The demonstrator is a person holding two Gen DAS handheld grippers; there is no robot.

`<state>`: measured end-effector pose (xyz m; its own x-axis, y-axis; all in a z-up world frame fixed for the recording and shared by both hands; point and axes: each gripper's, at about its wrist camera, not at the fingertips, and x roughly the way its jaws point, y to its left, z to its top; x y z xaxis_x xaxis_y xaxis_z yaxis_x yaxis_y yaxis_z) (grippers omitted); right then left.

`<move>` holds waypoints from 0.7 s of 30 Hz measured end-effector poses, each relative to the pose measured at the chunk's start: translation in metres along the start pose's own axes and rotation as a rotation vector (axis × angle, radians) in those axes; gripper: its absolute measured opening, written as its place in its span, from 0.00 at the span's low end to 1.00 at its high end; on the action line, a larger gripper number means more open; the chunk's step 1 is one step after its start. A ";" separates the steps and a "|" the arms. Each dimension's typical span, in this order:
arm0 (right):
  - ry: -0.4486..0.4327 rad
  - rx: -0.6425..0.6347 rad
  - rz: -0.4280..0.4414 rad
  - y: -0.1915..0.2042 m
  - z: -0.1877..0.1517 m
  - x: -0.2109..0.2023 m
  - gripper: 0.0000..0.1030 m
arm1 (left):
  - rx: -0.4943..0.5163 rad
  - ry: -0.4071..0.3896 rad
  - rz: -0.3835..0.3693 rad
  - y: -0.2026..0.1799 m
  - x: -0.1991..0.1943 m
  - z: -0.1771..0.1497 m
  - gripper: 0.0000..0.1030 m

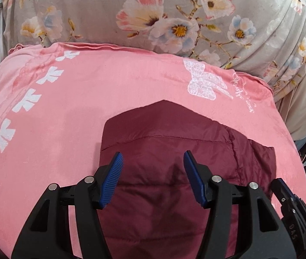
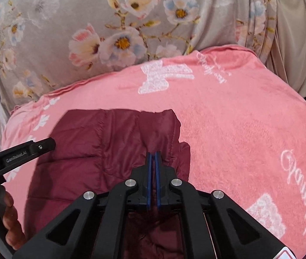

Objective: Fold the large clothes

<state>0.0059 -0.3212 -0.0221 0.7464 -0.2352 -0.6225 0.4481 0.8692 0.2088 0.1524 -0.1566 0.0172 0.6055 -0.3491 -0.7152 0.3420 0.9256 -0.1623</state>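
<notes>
Right wrist view: maroon jacket (image 2: pixel 101 151) lies folded on a pink blanket (image 2: pixel 239 129); right claw (image 2: pixel 153 157) is clenched empty above it. Left claw (image 1: pixel 153 161) hovers released over the jacket.

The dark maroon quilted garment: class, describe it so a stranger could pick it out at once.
Start at the big pink fleece blanket with white prints, spread before the grey floral bedding. On its near part lies the dark maroon quilted garment, folded and puffy. It alone is dark, plain and stitched in padded panels.
</notes>
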 end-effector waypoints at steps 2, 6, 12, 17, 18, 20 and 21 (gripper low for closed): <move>0.026 0.013 -0.006 -0.005 -0.006 0.013 0.01 | 0.007 0.016 0.013 -0.002 0.010 -0.001 0.54; 0.052 0.019 -0.014 -0.009 -0.016 0.029 0.00 | 0.022 0.019 0.045 -0.005 0.025 -0.007 0.55; 0.062 0.020 -0.021 -0.009 -0.028 0.041 0.00 | 0.039 0.020 0.055 -0.006 0.035 -0.013 0.56; 0.062 0.023 -0.024 -0.010 -0.034 0.047 0.00 | 0.064 0.008 0.071 -0.010 0.042 -0.019 0.57; 0.060 0.023 -0.025 -0.010 -0.036 0.049 0.00 | 0.067 0.007 0.073 -0.010 0.043 -0.021 0.57; 0.057 0.019 -0.031 -0.010 -0.038 0.050 0.00 | 0.069 0.003 0.075 -0.010 0.046 -0.023 0.57; 0.056 0.016 -0.035 -0.009 -0.038 0.050 0.00 | 0.071 0.000 0.078 -0.011 0.047 -0.024 0.57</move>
<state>0.0211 -0.3243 -0.0838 0.7015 -0.2399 -0.6710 0.4815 0.8537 0.1982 0.1598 -0.1796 -0.0313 0.6321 -0.2764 -0.7239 0.3441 0.9372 -0.0574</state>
